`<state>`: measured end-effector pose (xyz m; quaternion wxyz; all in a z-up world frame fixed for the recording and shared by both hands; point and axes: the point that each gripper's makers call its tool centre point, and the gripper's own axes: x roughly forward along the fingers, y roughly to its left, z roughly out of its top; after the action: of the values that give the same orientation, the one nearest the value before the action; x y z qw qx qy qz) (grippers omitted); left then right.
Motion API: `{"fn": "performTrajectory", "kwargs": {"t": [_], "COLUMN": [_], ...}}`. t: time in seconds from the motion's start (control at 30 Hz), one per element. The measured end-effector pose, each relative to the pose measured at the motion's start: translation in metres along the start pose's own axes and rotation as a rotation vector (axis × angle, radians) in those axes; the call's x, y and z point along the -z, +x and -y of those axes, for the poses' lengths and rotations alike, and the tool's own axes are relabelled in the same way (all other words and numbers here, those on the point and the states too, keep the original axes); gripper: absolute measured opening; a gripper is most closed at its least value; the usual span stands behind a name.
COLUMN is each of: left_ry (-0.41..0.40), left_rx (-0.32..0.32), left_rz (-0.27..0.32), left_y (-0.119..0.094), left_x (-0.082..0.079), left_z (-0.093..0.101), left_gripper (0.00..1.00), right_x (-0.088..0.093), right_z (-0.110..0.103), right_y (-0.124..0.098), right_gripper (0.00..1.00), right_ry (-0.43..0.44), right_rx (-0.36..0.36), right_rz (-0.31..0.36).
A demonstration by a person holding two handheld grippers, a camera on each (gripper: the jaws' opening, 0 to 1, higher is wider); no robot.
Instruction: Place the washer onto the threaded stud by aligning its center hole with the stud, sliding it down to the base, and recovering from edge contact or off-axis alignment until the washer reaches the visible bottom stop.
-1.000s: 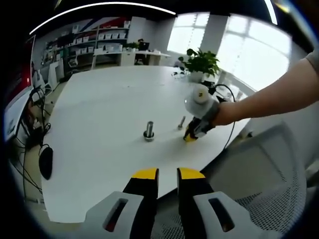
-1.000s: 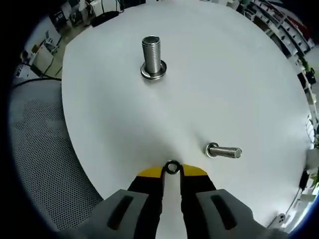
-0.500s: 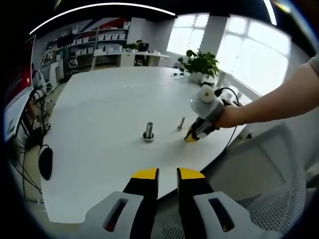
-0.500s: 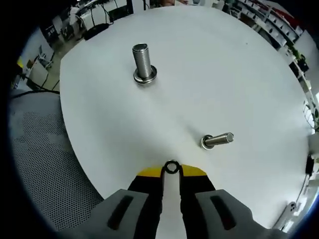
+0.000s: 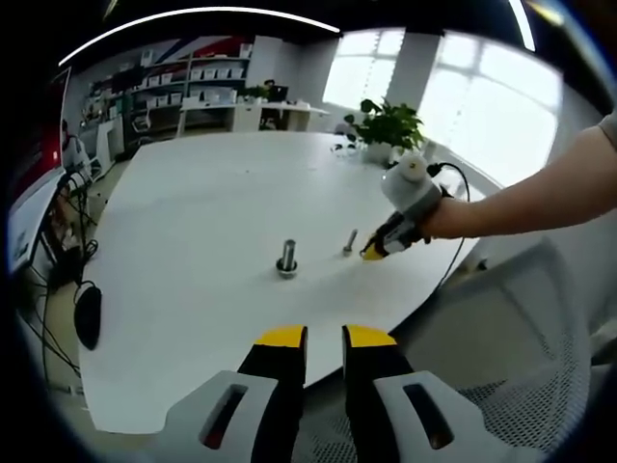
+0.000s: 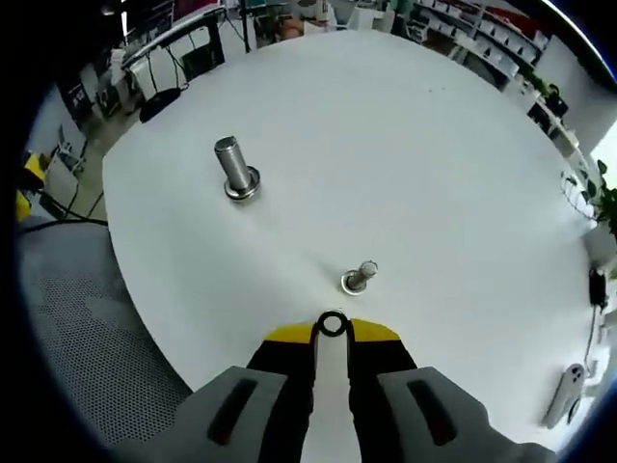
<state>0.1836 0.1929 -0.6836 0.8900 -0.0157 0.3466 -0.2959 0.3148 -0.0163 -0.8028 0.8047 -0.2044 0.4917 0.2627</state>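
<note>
The right gripper pinches the washer by its rim at the yellow tips, held above the white table, well apart from the upright stud.

Main risks:
- Thin-edge grip: the washer could twist or slip out.
- If it arrives tilted or off-axis, the rim will catch on the stud top and jam on the threads.

A second bolt lies on its side near the line of travel and could be clipped. A plant stands at the table's far edge, a mesh chair at the near edge.

The left gripper hangs back off the table, jaws w/ a narrow gap, prob. holding nothing.
</note>
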Motion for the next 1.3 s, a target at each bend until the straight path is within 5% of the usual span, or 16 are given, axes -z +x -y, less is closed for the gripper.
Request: {"fn": "performTrajectory", "kwargs": {"t": [0.57,1.3], "left_ry": [0.008,0.005], "left_rx": [0.016,0.006], "left_rz": [0.012,0.011], "left_y": [0.000,0.000], "left_x": [-0.003,-0.002], "left_z": [0.003,0.001], "left_gripper": [0.11,0.11], "right_x": [-0.033,-0.036], "right_z": [0.012,0.012], "right_y": [-0.030,-0.007], "right_gripper": [0.13,0.14], "right_ry": [-0.034,-0.087], "right_rx": [0.061,0.070], "right_rz": [0.129,0.071]}}
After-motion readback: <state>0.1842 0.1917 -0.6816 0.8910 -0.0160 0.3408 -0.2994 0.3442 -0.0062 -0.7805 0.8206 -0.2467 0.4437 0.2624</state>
